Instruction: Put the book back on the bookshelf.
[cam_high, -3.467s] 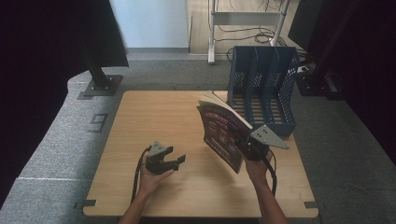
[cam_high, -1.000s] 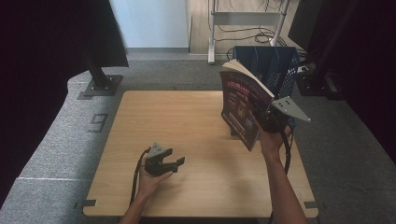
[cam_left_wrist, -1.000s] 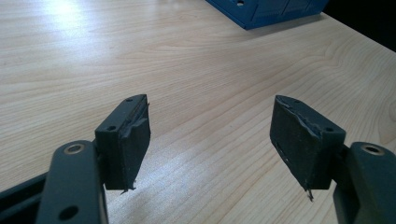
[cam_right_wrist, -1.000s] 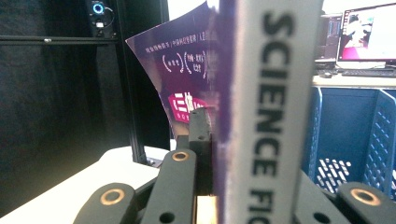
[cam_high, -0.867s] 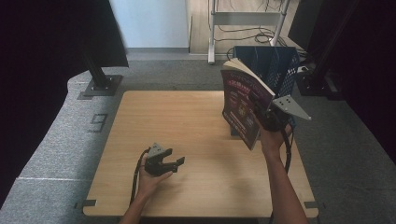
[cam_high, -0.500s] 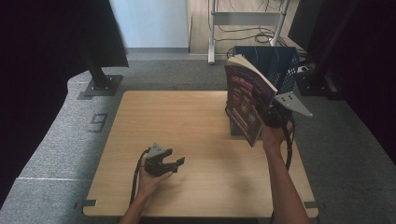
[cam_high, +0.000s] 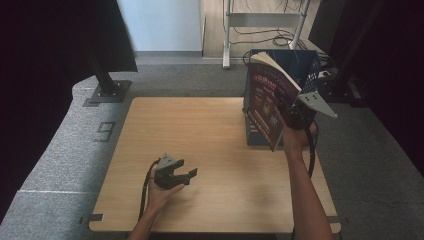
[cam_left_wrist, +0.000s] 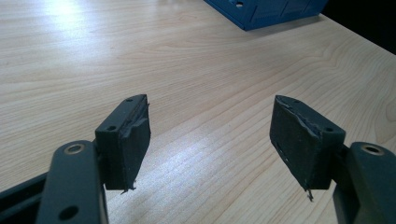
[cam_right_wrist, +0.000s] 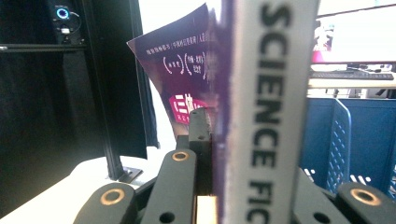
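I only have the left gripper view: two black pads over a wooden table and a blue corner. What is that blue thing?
Observer: A blue file rack standing at the table's far right.
Operator: Is the other gripper busy?
Observer: Yes, the right gripper is shut on a purple book, held in the air in front of the rack.
Operator: Any writing on it?
Observer: The spine reads SCIENCE.

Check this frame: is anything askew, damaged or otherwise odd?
Mostly fine. The book, clamped in the right gripper, hangs tilted in the air before the blue file rack. The left gripper's pads look frayed at the edges.
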